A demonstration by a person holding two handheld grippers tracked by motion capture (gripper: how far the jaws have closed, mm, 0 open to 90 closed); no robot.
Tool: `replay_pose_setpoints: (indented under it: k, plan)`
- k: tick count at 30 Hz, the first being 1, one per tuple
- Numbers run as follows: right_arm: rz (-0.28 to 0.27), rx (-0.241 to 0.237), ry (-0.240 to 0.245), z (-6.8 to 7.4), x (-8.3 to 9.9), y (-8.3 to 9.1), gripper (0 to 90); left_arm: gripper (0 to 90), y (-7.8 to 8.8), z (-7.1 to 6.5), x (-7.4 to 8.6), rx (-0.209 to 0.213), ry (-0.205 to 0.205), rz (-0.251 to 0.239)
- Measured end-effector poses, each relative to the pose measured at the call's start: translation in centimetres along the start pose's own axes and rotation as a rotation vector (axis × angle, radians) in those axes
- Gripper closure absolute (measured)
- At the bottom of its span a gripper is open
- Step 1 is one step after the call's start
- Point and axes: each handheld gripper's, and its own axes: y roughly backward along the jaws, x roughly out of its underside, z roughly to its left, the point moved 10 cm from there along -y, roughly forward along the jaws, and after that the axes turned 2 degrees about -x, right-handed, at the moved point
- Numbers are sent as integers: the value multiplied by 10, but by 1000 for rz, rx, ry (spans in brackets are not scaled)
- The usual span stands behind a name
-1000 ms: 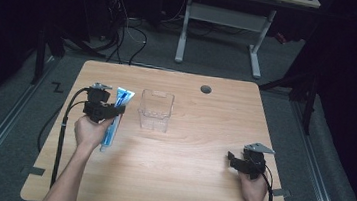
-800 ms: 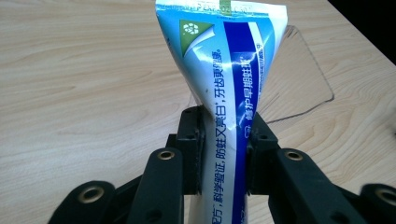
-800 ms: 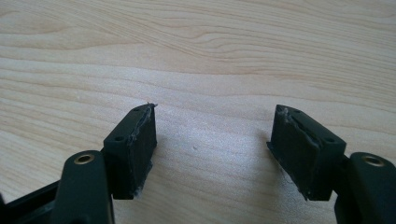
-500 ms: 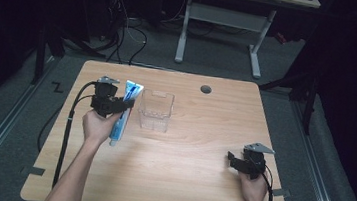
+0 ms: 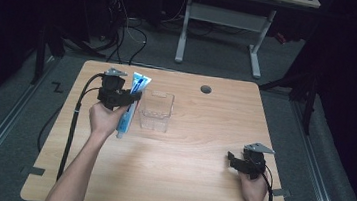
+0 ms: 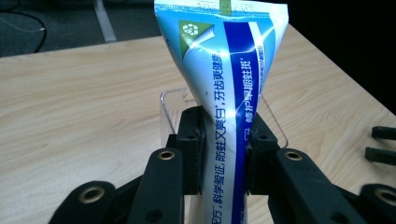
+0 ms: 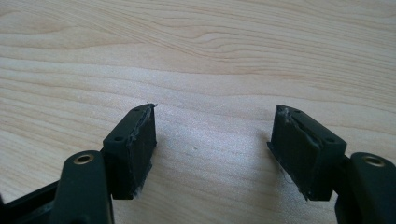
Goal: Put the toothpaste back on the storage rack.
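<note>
High view: left hand-held gripper (image 5: 134, 96) clenched round the toothpaste tube (image 5: 130, 106), long axis running away across the bench (image 5: 183, 181), crimped end farthest; right hand-held gripper (image 5: 233, 160) released.

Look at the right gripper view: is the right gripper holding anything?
No. The right gripper stands with its jaws wide apart, and between them is bare wooden table.

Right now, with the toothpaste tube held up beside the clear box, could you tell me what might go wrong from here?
1. The left gripper pinches the toothpaste tube around its soft middle, so the tube could slip or swing as it travels.
2. The clear box looks light and nothing holds it: the right gripper rests open, far off. A nudge from the tube could push or tip it.
</note>
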Motion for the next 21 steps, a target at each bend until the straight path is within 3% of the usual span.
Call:
replay_pose_setpoints:
  k: [12, 18, 21]
  plan:
    - [0, 0, 0, 0, 0, 0, 313, 729, -19, -15, -30, 20, -26, -38]
    - [0, 0, 0, 0, 0, 0, 313, 731, -30, -20, -40, 43, -12, -55]
    - [0, -1, 0, 0, 0, 0, 313, 731, -36, -23, -44, 26, -32, -53]
